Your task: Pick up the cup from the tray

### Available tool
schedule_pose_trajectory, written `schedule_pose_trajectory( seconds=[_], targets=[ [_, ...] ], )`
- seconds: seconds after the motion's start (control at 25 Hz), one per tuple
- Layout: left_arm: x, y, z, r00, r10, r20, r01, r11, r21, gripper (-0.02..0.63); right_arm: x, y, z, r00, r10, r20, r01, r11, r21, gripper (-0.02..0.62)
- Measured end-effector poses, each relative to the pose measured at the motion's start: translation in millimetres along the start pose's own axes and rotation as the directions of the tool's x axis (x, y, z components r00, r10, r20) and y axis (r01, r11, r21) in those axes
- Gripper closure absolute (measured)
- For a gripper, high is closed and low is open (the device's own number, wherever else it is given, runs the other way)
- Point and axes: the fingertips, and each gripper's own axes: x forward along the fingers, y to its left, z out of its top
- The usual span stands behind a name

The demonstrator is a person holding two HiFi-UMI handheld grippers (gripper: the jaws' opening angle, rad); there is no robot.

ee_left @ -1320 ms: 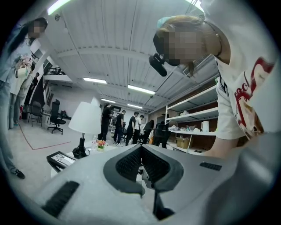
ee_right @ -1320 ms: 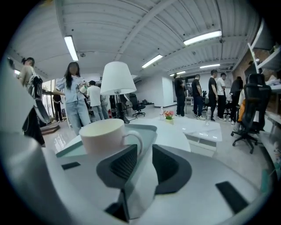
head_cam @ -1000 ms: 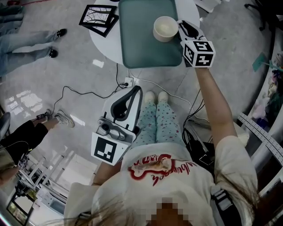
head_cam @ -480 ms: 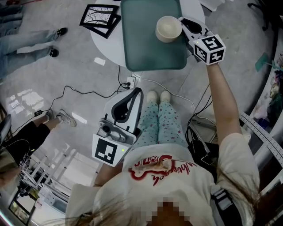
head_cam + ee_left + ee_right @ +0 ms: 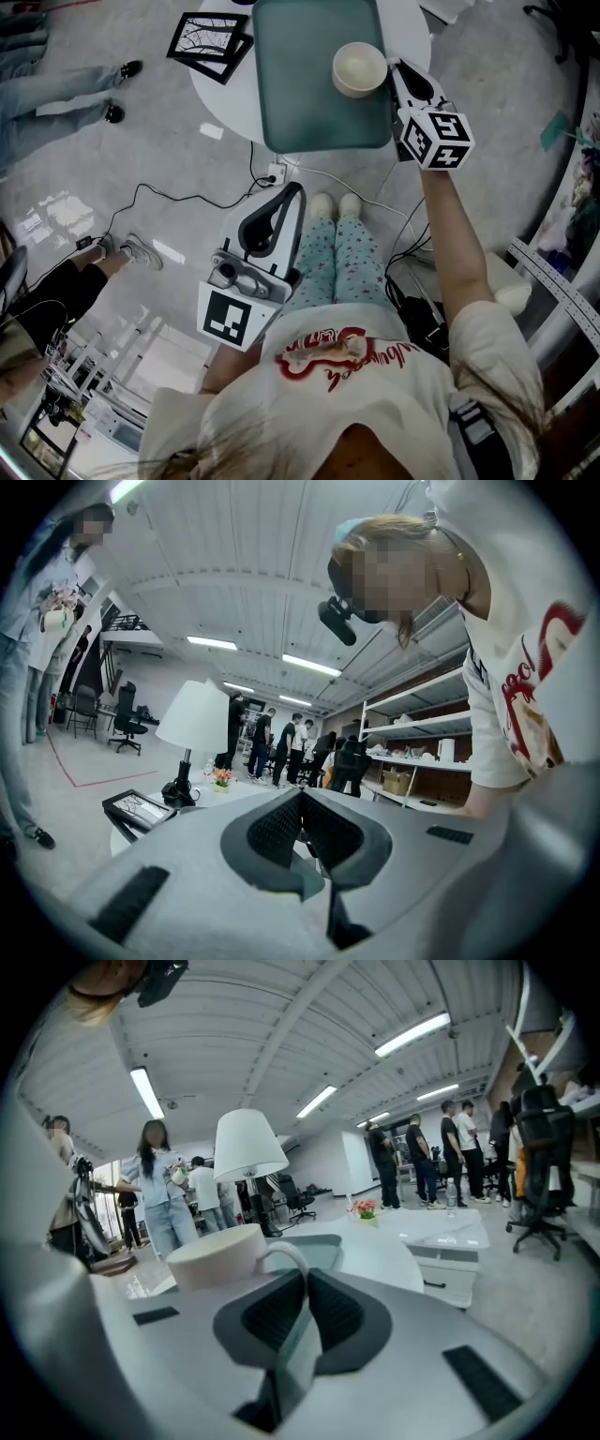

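Right gripper view shows the right gripper (image 5: 307, 1279) with its two dark pads drawn nearly together on the thin white handle (image 5: 282, 1244) of the cup (image 5: 220, 1255). The handle curves down into the narrow slit between the pads, and the cup's body sits just ahead and to the left of the jaw tips. The green tray (image 5: 319, 1244) shows behind it. Whether the cup's base touches the tray cannot be told. In the head view the cup (image 5: 359, 68) is at the tray's (image 5: 309, 84) right edge, on the round white table (image 5: 225, 89). The right gripper (image 5: 394, 67) comes at it from the right, tips against its side. The left gripper (image 5: 292, 192) hangs low over the person's legs, well apart from the tray. In its own view, the left gripper (image 5: 302, 799) has its pads pressed together with nothing between them. A picture frame (image 5: 208, 37) lies left of the tray.
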Motion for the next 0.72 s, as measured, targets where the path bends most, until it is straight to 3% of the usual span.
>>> schedule_pose_trajectory(
  seconds=[0.28,0.72],
  targets=[
    [5.5,-11.6,-5.6,1.000,-0.021,-0.005,0.021,1.000,-0.006,0.594,-21.8,-4.1,-4.3,0.996,-0.087,0.001,0.086,0.989,0.116,0.555],
    [11.4,-23.4,20.4,0.998,-0.035,0.046,0.033,0.999,0.040,0.594,-61.7,21.9,57.1,0.993,-0.107,0.041,0.102,0.989,0.105,0.555]
  ],
)
